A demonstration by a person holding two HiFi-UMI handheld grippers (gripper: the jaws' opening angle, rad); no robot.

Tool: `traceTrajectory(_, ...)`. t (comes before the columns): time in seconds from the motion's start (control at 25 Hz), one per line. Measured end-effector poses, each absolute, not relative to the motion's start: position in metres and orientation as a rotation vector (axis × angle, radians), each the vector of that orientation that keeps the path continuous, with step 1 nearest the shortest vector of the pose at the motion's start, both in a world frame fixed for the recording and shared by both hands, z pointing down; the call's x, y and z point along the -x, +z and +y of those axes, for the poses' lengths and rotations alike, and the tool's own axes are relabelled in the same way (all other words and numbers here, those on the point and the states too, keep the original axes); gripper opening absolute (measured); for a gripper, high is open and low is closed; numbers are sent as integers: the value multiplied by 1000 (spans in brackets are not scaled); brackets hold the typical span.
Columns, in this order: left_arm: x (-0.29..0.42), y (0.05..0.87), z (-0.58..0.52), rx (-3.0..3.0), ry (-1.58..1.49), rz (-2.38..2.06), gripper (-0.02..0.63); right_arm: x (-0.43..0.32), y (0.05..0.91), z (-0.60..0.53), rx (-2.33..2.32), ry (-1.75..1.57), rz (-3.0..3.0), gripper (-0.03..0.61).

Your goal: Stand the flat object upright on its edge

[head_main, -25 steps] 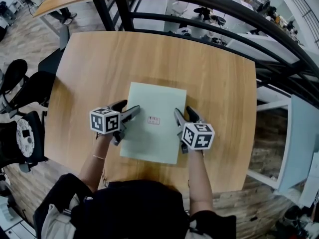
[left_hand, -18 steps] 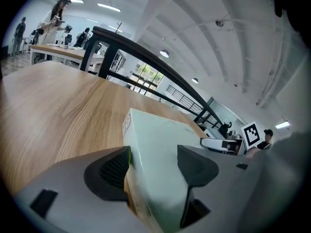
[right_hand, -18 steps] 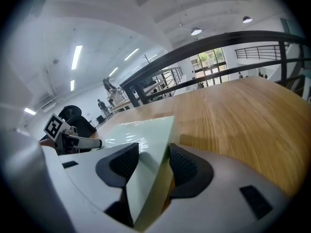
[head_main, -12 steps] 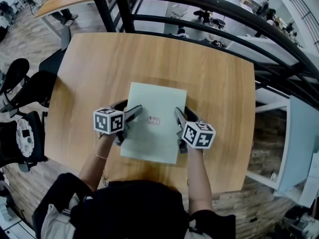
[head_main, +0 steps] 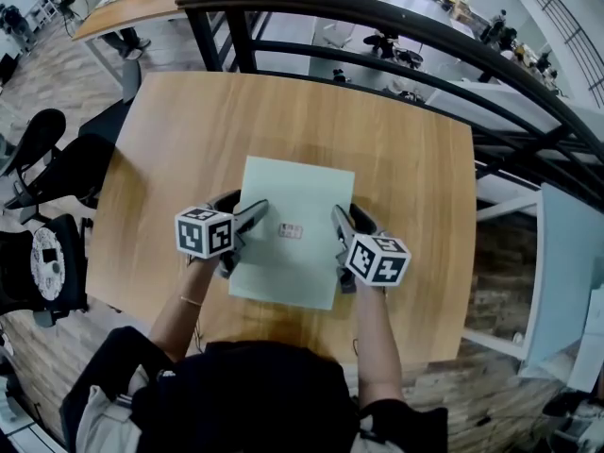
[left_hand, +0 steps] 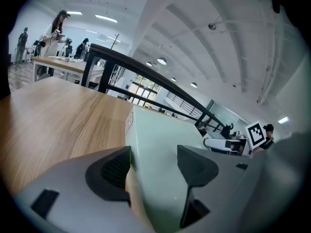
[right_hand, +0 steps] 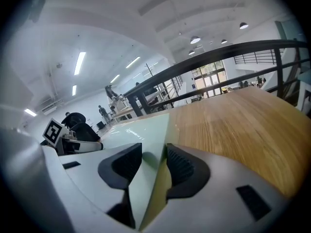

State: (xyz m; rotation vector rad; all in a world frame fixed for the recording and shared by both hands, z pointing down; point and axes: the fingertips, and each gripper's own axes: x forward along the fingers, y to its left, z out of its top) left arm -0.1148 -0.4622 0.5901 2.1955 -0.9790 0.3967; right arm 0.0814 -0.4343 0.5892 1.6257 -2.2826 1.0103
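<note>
Jaws of right gripper [head_main: 345, 219] have just been closing; they now pinch the right edge of the pale green board [head_main: 294, 196]. The left gripper [head_main: 243, 208] clamps its left edge. Board about flat, mid table [head_main: 189, 140]. Two-sided hold looks set; tipping upright probably next.

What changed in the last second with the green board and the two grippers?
The right gripper has just been closing its jaws on the right edge of the pale green board, which sits between them. The left gripper stays at the left edge. Board, grippers and wooden table look almost unmoved in the head view.
</note>
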Motion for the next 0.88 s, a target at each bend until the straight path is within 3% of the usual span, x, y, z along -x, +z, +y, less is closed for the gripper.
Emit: traceTrajectory(0.88, 117, 507, -409, -2316, 285, -1061, 298, -83, 503, -372, -1733, 861, -2427, 135)
